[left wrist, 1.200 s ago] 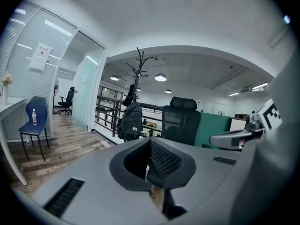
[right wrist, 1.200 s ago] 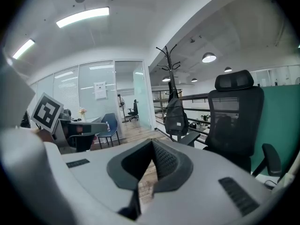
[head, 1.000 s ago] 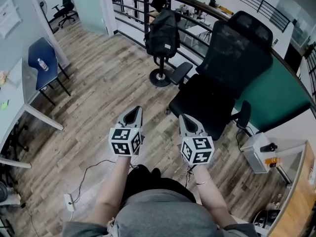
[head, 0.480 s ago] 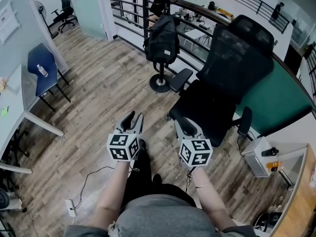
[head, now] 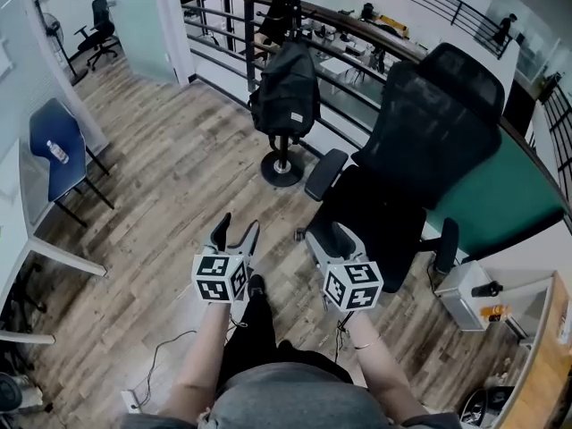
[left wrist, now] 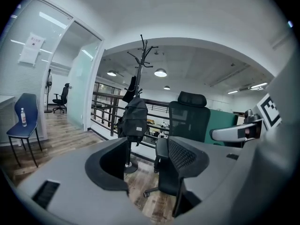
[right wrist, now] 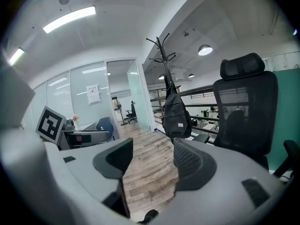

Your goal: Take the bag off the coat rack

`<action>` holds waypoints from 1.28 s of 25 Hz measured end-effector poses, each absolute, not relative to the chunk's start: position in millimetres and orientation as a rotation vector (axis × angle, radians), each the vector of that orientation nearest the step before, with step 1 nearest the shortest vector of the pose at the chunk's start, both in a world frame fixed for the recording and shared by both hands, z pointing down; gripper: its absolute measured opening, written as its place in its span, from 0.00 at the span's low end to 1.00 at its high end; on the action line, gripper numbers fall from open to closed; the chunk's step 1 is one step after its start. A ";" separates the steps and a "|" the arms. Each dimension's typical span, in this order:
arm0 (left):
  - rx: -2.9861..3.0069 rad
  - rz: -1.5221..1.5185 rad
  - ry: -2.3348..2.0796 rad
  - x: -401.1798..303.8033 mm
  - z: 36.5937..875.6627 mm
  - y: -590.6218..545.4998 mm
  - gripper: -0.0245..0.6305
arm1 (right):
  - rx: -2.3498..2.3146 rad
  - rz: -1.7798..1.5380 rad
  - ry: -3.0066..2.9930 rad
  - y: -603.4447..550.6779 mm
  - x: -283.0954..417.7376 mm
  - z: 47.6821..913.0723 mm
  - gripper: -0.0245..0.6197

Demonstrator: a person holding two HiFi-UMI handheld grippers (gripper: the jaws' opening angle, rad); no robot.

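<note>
Black fabric marks the bag (head: 286, 92): a backpack hanging on the coat rack (head: 282, 166) at the upper middle of the head view, its body against the pole above the round base, well apart from both grippers.

Both forearms reach up from the bottom centre of the frame, roughly parallel, with the marker cubes side by side. The left gripper (head: 237, 229) points toward the upper frame and slightly down. Its jaws stand apart, have just been opening, and nothing is between them. In the left gripper view only the far rack pole and chair show through the gap. The right gripper (head: 329, 238) lies alongside at the same height. Its jaws are also apart and have just been opening, with only floor seen between them.

Bare wood floor (head: 179, 177) lies open from the left gripper up to the rack's base. A black office chair (head: 420, 141) fills the right of centre, its seat just beside the right gripper and one armrest (head: 323, 172) near the rack's base. A dark railing (head: 214, 25) runs behind the rack. A blue chair (head: 55, 155) stands at the left edge, and a cable (head: 165, 351) trails on the floor at lower left.
</note>
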State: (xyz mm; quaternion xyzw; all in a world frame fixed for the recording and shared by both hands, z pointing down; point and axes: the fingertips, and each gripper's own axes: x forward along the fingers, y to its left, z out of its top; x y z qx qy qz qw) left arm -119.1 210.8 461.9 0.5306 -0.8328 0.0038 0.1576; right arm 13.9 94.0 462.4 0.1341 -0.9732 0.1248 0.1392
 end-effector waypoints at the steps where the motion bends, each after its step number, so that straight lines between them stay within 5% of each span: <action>1: 1.524 0.007 -2.378 -130.8 462.5 204.6 0.44 | 0.395 0.362 -2.808 87.9 2.9 463.2 0.45; 16: 1.589 -0.041 -2.330 -296.4 454.8 126.7 0.52 | 0.514 0.364 -2.842 10.0 -144.5 444.3 0.68; 32: 1.733 -0.026 -2.258 -352.2 445.8 51.8 0.53 | 0.605 0.289 -2.831 -49.3 -203.6 440.3 0.85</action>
